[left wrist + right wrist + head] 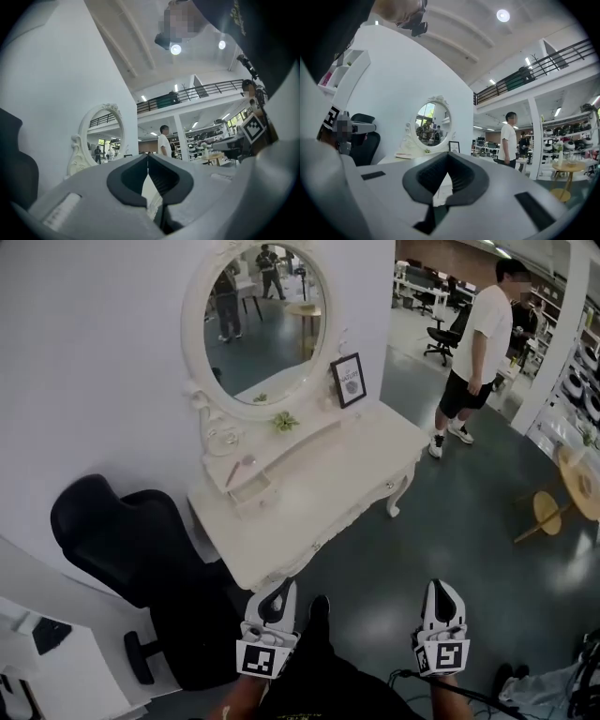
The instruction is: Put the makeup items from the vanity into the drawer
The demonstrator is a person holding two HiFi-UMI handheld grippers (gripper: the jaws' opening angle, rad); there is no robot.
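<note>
The white vanity with its oval mirror stands against the wall ahead of me. On its raised shelf lie a thin pink stick and some clear glass pieces. A small drawer under the shelf looks pulled out. My left gripper and right gripper hang side by side in front of the vanity, well short of it, both shut and empty. The mirror shows past the closed jaws in the left gripper view, and in the right gripper view the mirror shows too.
A black office chair sits left of the vanity. A framed picture and a small plant stand on the shelf. A person in a white shirt stands at the back right, near a round wooden table.
</note>
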